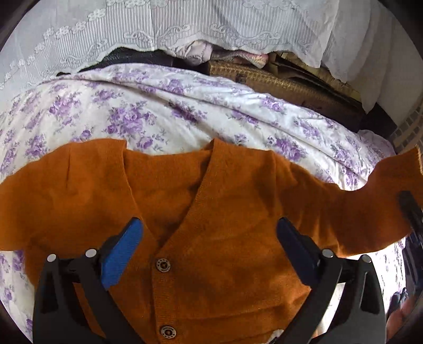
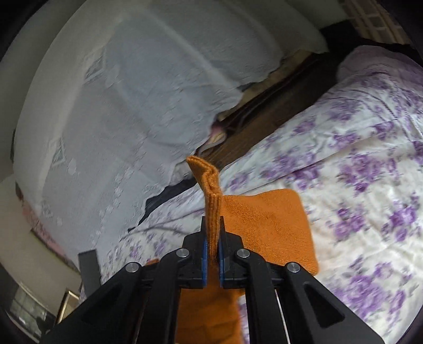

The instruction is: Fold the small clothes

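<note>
A small orange knit cardigan point(image 1: 211, 211) with metal snap buttons point(image 1: 162, 265) lies front up on a floral bedspread point(image 1: 158, 105). My left gripper point(image 1: 208, 227) is open, its blue-padded fingers point(image 1: 124, 251) hovering over the cardigan's V-neck and chest. The cardigan's right sleeve point(image 1: 370, 206) stretches out to the right, lifted. My right gripper point(image 2: 212, 227) is shut on the sleeve's ribbed cuff point(image 2: 211, 201), which sticks up between the pads; the rest of the cardigan point(image 2: 267, 225) lies beyond and below it.
A white lace cover point(image 1: 185, 23) hangs behind the bed over stacked items. A woven brown box point(image 1: 277, 82) and dark wooden edge point(image 2: 264, 119) sit at the bed's far side. Bedspread point(image 2: 357, 185) extends to the right.
</note>
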{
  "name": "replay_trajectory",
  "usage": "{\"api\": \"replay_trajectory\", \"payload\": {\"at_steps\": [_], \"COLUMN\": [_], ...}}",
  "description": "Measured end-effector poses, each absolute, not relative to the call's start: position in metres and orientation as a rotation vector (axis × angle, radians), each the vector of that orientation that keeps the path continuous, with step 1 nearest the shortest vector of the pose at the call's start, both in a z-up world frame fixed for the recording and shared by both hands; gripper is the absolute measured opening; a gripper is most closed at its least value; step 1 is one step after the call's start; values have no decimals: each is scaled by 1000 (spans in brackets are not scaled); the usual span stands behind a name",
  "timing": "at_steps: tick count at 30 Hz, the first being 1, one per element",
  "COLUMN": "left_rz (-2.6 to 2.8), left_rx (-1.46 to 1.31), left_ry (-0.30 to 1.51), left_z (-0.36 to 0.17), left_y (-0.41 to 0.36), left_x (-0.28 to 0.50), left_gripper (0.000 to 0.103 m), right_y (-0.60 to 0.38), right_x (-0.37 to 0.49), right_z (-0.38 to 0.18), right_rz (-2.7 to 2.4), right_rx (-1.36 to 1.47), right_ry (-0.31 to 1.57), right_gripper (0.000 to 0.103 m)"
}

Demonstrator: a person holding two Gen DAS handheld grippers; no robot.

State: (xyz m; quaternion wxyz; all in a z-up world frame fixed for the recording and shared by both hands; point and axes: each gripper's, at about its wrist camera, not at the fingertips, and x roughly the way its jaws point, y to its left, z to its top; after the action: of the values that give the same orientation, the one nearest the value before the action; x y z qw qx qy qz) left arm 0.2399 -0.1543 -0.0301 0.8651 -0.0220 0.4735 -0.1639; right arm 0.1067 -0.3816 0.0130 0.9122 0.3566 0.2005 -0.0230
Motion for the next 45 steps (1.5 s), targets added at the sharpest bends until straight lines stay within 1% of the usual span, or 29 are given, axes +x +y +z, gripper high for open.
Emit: {"api": "replay_trajectory", "payload": {"at_steps": [9,15,22,26,28,29,30,31,34,35,36,37,39,41,43,45], "left_rz": [-340,-239,-173,-134,-88,-79,-78,-76,-132,-173,-190,-206,-250,-233,-211,-273], "left_rx": [-103,-67,-121,9,56,45,11,-9,-32,-35,-41,-55,-92,-131,-162,-192], "left_ry": [1021,959,982,934,949,978,1018,1058,1019,1007,998,990,984,940,896,915], "left_z": [-32,-15,-8,-16,-34,-44,-55,-63,-49,-42,-38,-32,-24,-11,-1,0], "left_y": [-128,-88,-36,-15,2,10,19,23,23,21,21,22,23,31,38,36], "left_x": [253,259,275,273,276,280,286,293,288,284,280,277,273,268,265,264], "left_gripper": [99,99,99,99,99,99,98,99,99,99,99,99,99,99,99,99], "right_y": [-284,-240,-188,-167,-156,-152,-151,-154,-172,-179,-188,-195,-211,-229,-244,-266], "right_x": [140,162,183,196,207,211,214,214,202,196,189,184,174,169,170,176], "right_z": [21,27,38,26,5,-7,-21,-29,-18,-10,0,7,18,21,14,-1], "right_rz": [117,167,223,273,281,279,277,271,271,286,287,277,232,140,80,48], "right_rx": [652,645,579,587,582,584,593,608,606,608,605,599,551,489,467,501], "right_ry": [488,513,524,571,628,658,700,716,692,661,629,606,578,572,606,664], "right_gripper": [7,7,7,10,15,29,39,40,41,48,51,52,53,53,53,52]}}
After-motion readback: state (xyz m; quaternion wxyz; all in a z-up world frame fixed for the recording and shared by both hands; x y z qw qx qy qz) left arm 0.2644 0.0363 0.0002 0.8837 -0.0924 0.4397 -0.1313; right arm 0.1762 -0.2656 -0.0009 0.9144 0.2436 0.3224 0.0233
